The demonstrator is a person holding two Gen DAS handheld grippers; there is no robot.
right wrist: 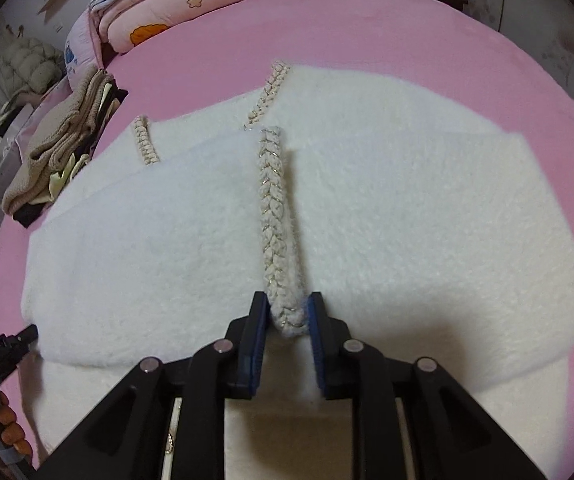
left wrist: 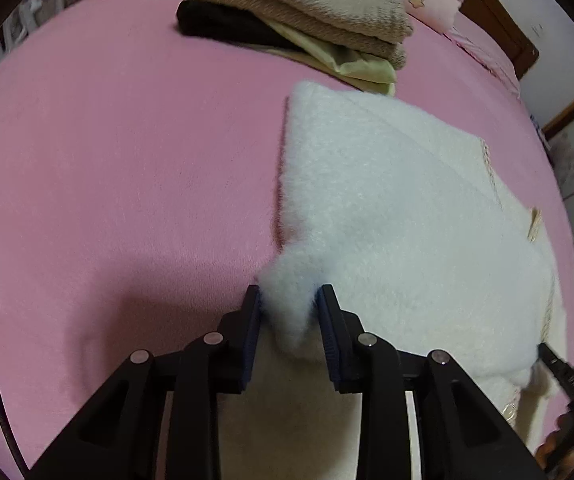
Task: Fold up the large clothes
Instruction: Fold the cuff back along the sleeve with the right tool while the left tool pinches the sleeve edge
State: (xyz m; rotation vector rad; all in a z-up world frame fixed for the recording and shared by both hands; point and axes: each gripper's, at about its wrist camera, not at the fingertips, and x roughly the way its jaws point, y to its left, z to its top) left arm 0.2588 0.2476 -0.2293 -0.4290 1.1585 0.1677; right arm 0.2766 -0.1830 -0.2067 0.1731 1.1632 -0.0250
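Left gripper (left wrist: pixel 289 298): you pinch a fluffy corner of the white cardigan (left wrist: pixel 399 208).
Cardigan: spread mid-bed (left wrist: pixel 107 160), sides folded in.
Right gripper (right wrist: pixel 287 306): clamped on the braided trim (right wrist: pixel 275 216).
Done: stack (left wrist: pixel 295 20) folded at the far edge.
Left: likely the crosswise fold.

Both wrist views are being aimed steeply down, close over the white fleece garment (left wrist: pixel 399 208) (right wrist: pixel 191 232), which is being shared between them.

Black claw (left wrist: pixel 289 296) arms, blue pads (left wrist: pixel 253 320), silver rivets (left wrist: pixel 213 337).
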